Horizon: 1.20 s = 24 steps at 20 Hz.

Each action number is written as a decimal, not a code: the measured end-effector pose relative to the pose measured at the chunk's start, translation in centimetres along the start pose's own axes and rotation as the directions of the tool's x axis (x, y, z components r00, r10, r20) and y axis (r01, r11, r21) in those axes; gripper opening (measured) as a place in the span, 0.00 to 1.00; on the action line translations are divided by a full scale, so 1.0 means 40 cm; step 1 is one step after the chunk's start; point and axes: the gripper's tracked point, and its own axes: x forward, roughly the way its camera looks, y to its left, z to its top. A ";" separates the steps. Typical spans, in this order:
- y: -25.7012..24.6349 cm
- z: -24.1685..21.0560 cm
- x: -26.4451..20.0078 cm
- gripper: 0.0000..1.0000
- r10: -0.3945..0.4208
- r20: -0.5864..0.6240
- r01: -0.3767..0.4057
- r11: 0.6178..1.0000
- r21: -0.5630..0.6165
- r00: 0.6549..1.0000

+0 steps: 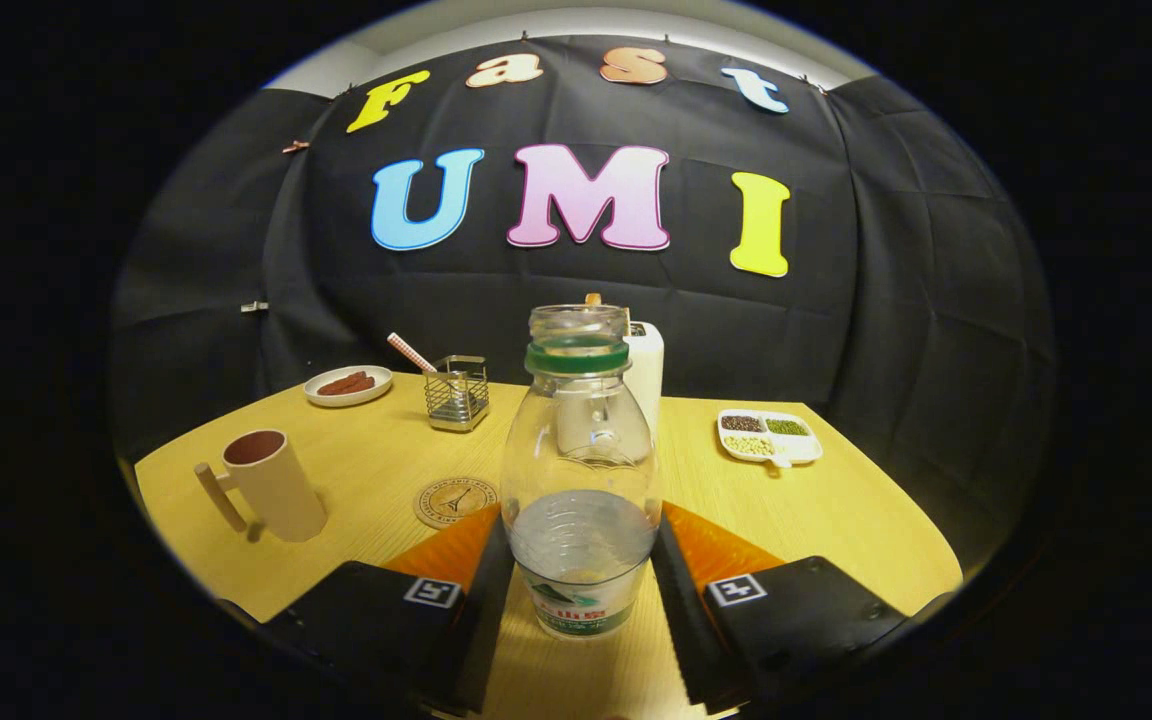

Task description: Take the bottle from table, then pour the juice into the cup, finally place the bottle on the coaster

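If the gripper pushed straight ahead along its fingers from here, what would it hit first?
The bottle: it already stands between the fingers of the gripper, which flank it closely. Whether they press on it is unclear. Behind it stands a white container.

The one camera rides on the gripper point(581, 585), low over the worktop point(836, 500), and looks level along the two fingers toward the booth's back wall. It sits very close to the bottle point(581, 470) standing between the fingers, both touching its sides.

Gripper point(581, 590) — two ridged fingers, each block bearing a square marker tag.
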 end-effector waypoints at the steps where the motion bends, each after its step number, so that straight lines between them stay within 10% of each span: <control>1: 0.000 0.001 0.005 0.72 0.000 -0.008 0.000 1.000 -0.012 1.000; 14: 0.070 0.223 -0.010 0.69 0.066 0.013 -0.060 0.960 -0.275 0.998; 24: 0.159 0.303 -0.006 0.69 0.057 0.035 -0.025 0.806 -0.592 0.998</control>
